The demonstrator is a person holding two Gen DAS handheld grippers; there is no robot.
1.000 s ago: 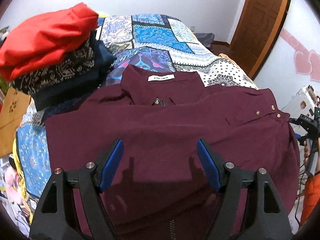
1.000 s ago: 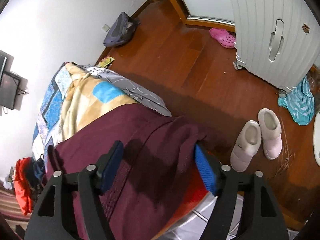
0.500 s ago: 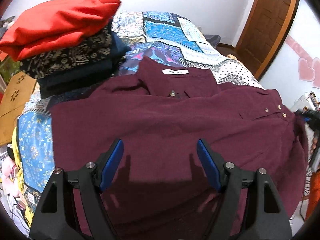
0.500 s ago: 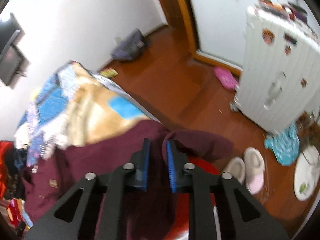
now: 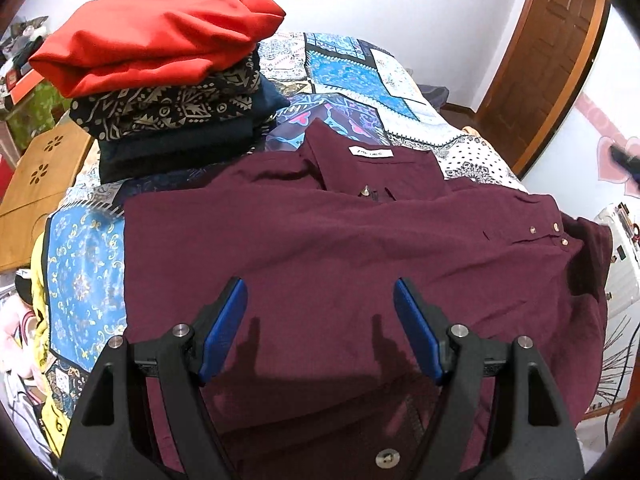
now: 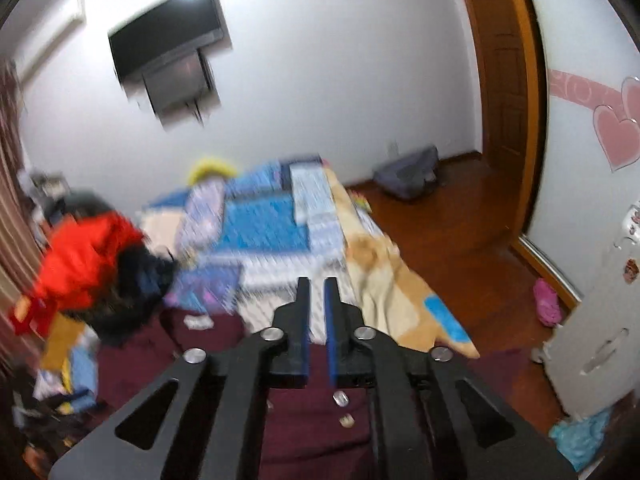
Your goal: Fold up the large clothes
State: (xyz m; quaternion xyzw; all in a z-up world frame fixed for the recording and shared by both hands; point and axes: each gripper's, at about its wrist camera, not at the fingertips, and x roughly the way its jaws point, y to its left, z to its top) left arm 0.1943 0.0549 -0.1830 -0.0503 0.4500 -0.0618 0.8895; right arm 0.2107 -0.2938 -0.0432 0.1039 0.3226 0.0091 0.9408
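Shirt (image 5: 340, 264), maroon, soft and limp, lies beside the clothes stack (image 5: 160, 80). My left tongs (image 5: 320, 332) gape wide above it; right tongs (image 6: 316, 332) pinch its cuff.

Maroon button shirt (image 5: 328, 256) spread flat across frame center, collar with white label at upper center, cuff buttons at right, right edge draping off. Blurry in right wrist view, lower center (image 6: 224, 344).

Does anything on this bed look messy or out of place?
Mostly tidy. The maroon shirt lies flat, but its right side spills over the bed edge, cuff bunched. The red garment topping the folded stack overhangs it slightly.
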